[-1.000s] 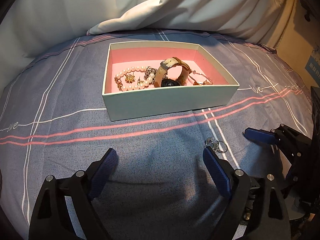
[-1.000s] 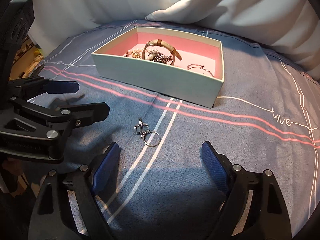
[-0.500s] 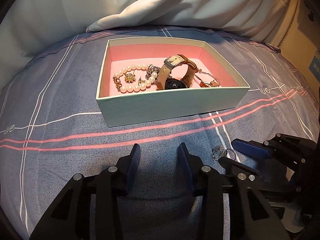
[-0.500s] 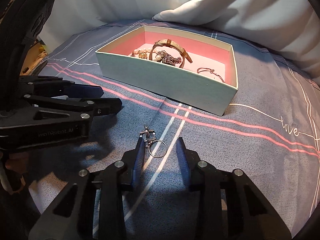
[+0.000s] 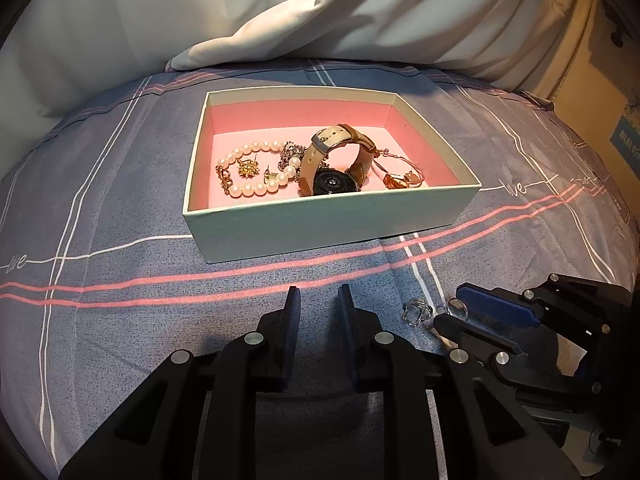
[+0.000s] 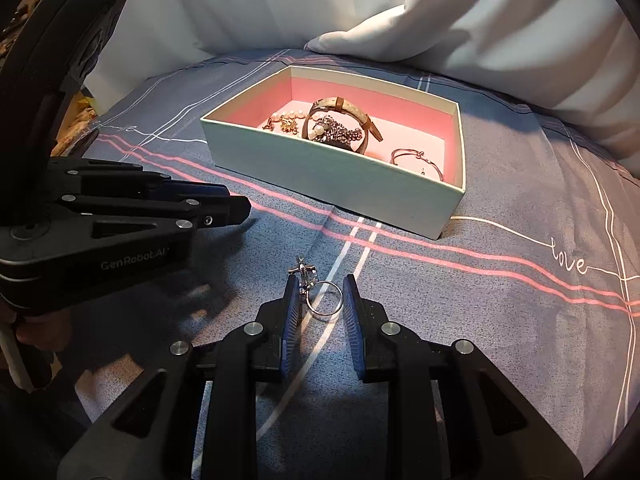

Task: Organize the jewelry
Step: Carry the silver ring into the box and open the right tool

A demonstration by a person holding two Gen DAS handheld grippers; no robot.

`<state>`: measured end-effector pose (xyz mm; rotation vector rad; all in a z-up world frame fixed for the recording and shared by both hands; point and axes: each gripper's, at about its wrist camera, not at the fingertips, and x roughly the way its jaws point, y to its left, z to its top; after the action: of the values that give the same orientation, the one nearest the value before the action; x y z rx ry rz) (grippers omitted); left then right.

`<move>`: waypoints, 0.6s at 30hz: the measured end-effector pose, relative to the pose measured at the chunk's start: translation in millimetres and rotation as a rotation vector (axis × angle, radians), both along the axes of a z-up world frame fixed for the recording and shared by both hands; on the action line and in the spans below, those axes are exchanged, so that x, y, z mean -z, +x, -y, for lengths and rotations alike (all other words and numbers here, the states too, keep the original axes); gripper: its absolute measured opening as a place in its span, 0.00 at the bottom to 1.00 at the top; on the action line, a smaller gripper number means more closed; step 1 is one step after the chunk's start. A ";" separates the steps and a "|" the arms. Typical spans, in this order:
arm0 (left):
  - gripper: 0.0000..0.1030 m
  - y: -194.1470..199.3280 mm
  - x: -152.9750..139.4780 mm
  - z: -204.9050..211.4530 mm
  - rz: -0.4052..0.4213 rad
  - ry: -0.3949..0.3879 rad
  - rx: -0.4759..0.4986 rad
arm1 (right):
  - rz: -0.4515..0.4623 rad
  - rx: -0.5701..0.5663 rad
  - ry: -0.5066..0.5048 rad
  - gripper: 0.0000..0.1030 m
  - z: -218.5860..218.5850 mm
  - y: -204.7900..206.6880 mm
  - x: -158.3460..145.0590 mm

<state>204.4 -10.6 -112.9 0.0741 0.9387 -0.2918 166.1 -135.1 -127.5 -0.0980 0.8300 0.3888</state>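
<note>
My right gripper (image 6: 319, 300) sits low over the bedsheet (image 6: 500, 320), its fingers drawn in to a narrow gap. The ring (image 6: 325, 298) lies flat on the sheet inside that gap, with a small silver charm (image 6: 305, 271) attached at its far side, just past the left fingertip. The left pad appears to touch the ring's edge; on the right side I cannot tell whether pad and ring are in contact. The ring rests on the sheet and is not lifted.

My left gripper (image 5: 315, 304) hovers beside it, to the left, fingers likewise brought close together with a slim gap showing and nothing between them. From the left wrist view the ring (image 5: 458, 307) and charm (image 5: 416, 313) show at the tip of the right gripper (image 5: 460, 314), near the white double stripe of the sheet.

The box (image 5: 320, 222), pale outside and pink inside, stands on the sheet beyond both grippers, well apart from the ring. It holds a pearl bracelet (image 5: 256, 184), a gold brooch (image 5: 248, 168), a tan-strapped watch (image 5: 334, 178) standing on its edge, and a thin bangle (image 5: 400, 174) at the right end. A dark sparkly piece (image 6: 340, 133) lies against the watch; I cannot identify it. White bedding (image 5: 320, 20) is bunched behind the box.
</note>
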 end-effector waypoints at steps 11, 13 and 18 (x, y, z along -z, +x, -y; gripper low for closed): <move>0.18 42.0 -57.8 6.7 0.101 -0.074 -0.037 | 0.145 0.043 0.011 0.23 4.8 52.1 -64.2; 0.18 55.7 -63.0 5.9 0.091 -0.089 -0.053 | 0.150 0.059 0.031 0.23 7.2 65.9 -71.0; 0.18 76.9 -65.3 4.9 0.080 -0.068 -0.089 | 0.149 0.091 0.027 0.23 8.7 89.7 -74.4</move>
<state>281.3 -15.5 -47.6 -0.0180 0.8492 -0.2362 255.8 -143.8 -53.1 -0.0634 0.6792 0.3030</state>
